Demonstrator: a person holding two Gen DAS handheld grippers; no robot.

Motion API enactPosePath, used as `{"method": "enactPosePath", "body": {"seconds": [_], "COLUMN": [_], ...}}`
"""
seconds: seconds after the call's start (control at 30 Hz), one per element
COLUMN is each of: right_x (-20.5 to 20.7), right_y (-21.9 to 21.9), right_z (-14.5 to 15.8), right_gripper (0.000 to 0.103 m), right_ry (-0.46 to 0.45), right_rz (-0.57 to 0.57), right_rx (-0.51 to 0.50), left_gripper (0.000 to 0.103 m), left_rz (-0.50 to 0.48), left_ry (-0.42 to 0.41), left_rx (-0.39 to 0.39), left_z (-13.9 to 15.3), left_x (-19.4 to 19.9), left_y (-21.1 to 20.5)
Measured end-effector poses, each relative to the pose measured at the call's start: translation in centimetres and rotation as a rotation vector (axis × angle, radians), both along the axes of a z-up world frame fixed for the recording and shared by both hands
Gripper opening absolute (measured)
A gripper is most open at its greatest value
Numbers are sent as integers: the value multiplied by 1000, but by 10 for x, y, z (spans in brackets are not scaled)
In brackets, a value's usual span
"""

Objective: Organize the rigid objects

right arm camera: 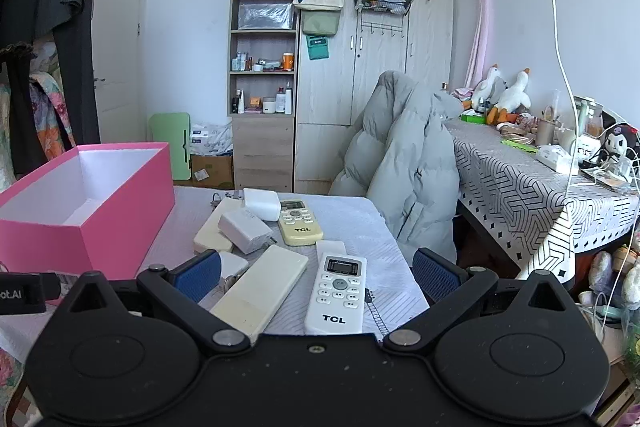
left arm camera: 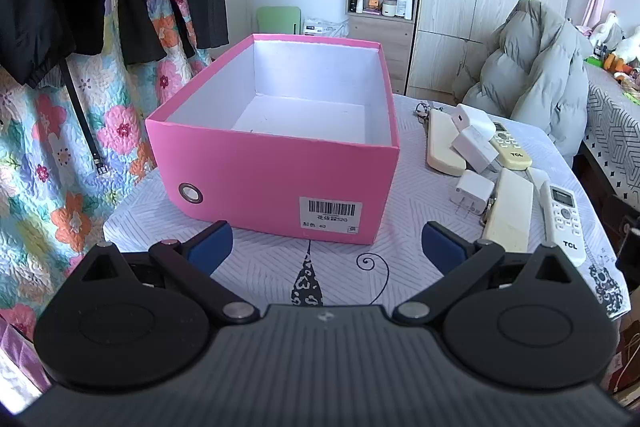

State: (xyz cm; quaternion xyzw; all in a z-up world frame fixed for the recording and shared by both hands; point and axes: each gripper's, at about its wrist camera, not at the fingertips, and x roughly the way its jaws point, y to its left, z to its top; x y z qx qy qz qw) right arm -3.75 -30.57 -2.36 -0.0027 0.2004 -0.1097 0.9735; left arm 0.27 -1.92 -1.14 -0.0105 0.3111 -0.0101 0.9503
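An open, empty pink box (left arm camera: pixel 276 183) stands on the table just ahead of my open left gripper (left arm camera: pixel 326 247); it shows at the left in the right wrist view (right arm camera: pixel 100 227). To its right lies a pile: a white TCL remote (right arm camera: pixel 338 293), a yellowed TCL remote (right arm camera: pixel 300 223), two cream power banks (right arm camera: pixel 260 293) (right arm camera: pixel 214 229), and white chargers (right arm camera: pixel 246 225) (right arm camera: pixel 262 203). My right gripper (right arm camera: pixel 316 277) is open and empty, just short of the white remote and the near power bank. The pile also shows in the left wrist view (left arm camera: pixel 508 187).
A grey puffer jacket (right arm camera: pixel 404 171) hangs over a chair behind the table. A cluttered desk with a patterned cloth (right arm camera: pixel 520 187) is at the right. Hanging clothes and a floral quilt (left arm camera: pixel 60 147) are at the left. Shelves and a wardrobe (right arm camera: pixel 360 87) stand behind.
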Motion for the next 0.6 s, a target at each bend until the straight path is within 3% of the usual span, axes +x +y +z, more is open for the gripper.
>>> {"method": "enactPosePath", "body": {"seconds": [0.3,0.43,0.6], "right_x": [-1,-8,-10], "right_y": [0,11,10], "right_z": [6,14,13], "right_gripper": [103,103,103], "right_ry": [67,38,45], "right_rz": [19,-16,-26], "right_rx": [11,-117,-133], "left_gripper": [102,102,102], "left_rz": [-39,-49,-72], "left_ry": [-7,-11,-12], "left_rx": [88,93,95], "left_z": [1,4,5], "left_x": [-3,-5,-7], "left_y": [-10,-11,-13]}}
